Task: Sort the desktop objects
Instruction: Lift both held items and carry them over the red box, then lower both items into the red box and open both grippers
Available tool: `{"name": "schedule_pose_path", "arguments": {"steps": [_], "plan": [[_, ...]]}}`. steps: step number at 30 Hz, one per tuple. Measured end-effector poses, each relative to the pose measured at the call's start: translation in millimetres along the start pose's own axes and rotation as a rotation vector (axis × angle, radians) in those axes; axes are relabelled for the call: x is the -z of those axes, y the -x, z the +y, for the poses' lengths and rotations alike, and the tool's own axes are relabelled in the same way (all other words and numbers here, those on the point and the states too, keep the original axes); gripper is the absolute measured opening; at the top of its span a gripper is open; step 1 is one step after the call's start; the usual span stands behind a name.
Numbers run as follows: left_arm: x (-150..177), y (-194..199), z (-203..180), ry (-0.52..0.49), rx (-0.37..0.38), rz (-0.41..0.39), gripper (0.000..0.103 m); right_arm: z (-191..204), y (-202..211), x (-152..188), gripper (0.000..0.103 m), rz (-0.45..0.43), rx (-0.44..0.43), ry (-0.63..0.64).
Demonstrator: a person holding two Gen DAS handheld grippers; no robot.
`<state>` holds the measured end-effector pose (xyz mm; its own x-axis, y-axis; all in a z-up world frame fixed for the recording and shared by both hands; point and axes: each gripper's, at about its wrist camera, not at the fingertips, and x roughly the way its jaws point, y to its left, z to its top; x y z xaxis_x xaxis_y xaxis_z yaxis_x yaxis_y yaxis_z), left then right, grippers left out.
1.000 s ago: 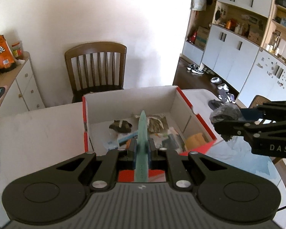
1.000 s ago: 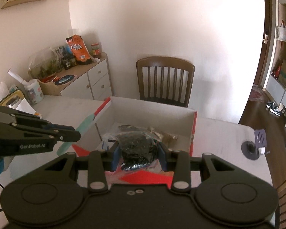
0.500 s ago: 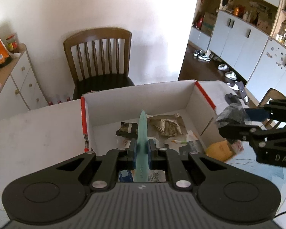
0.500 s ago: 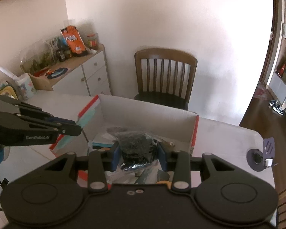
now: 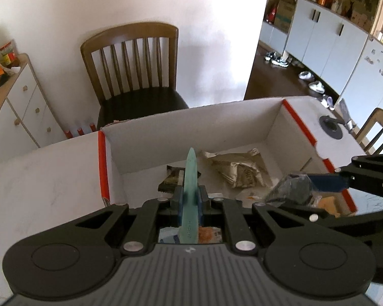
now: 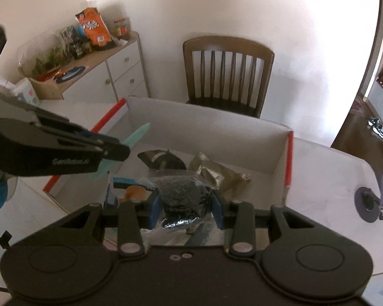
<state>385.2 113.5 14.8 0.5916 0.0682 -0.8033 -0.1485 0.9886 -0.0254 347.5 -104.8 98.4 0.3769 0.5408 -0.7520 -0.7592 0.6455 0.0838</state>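
Left wrist view: at left I see bare white table, then the red-edged cardboard box filling the middle of the frame. My left gripper has its jaws clamped on a flat teal blade-shaped tool, which stands over the box interior near its left half. Already lying inside are a dark wrapper and a crumpled tan packet. At lower right my right gripper reaches in over the box's right side, jaws clamped on a clear bag of dark bits.

I judge the sort partly done: several items sit in the box, and both held things hang above it, not yet released. What remains on the table I cannot tell beyond a dark round object at the far right.
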Motion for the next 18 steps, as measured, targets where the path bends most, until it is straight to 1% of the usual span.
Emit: {"name": "schedule_pose_path", "arguments": {"steps": [4, 8, 10, 18], "plan": [[-4, -11, 2, 0.001, -0.025, 0.012, 0.01, 5, -10, 2, 0.04, 0.014, 0.005, 0.019], [-6, -21, 2, -0.022, -0.066, 0.029, 0.01, 5, -19, 3, 0.04, 0.033, 0.023, 0.036], [-7, -26, 2, -0.027, -0.067, 0.039, 0.01, 5, -22, 4, 0.04, 0.036, 0.04, 0.047], [-7, -48, 4, -0.048, -0.123, 0.089, 0.01, 10, -32, 8, 0.04, 0.056, 0.044, 0.061]]}}
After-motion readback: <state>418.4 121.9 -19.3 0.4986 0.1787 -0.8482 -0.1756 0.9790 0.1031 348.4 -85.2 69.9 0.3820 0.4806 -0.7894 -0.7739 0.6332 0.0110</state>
